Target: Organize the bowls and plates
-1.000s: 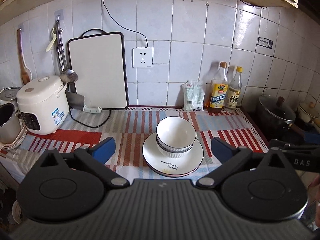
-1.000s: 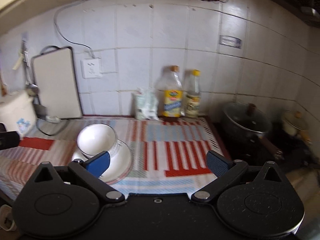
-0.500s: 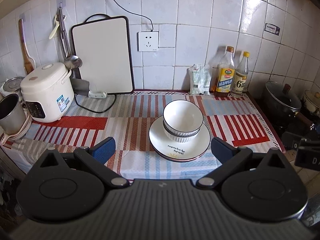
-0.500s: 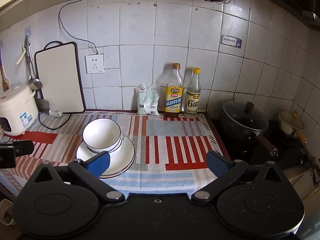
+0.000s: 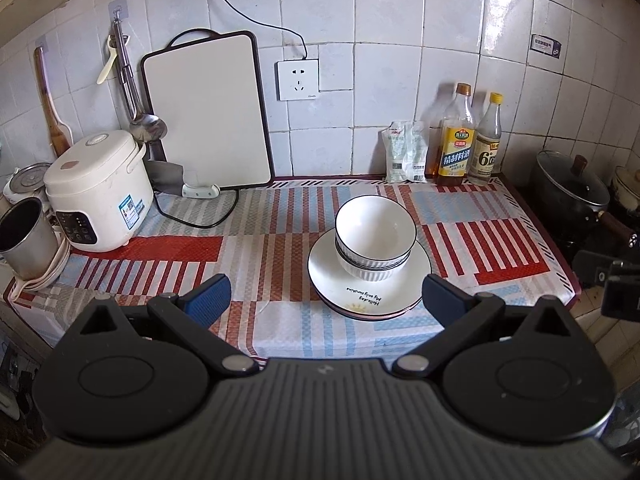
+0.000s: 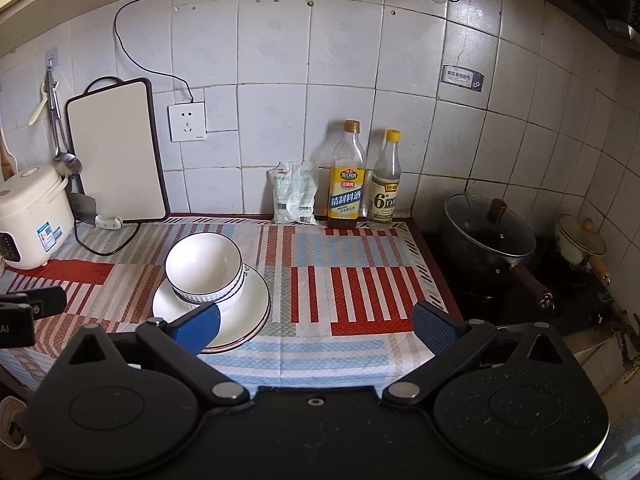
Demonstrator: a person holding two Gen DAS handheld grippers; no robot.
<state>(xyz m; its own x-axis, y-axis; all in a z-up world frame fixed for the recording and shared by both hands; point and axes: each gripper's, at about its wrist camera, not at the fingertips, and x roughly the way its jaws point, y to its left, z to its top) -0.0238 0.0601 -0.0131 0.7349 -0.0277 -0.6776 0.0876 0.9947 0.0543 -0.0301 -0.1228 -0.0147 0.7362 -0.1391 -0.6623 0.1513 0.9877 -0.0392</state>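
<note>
Stacked white bowls with dark rims sit on stacked white plates in the middle of the striped counter cloth. My left gripper hangs open in front of the counter's front edge, nothing between its blue pads. My right gripper is open too, near the front edge and right of the stack; its left pad overlaps the plates' front rim in the view. Each gripper shows at the edge of the other's view.
A rice cooker and metal cup stand at left, a cutting board leans on the tiled wall. Two bottles and a packet stand at the back right. A lidded pot and small pan are on the stove.
Both grippers have drawn back and risen from the counter, so the bowl and plate stack looks farther off. The right wrist view has gone from blurred to sharp. Both stay open.
</note>
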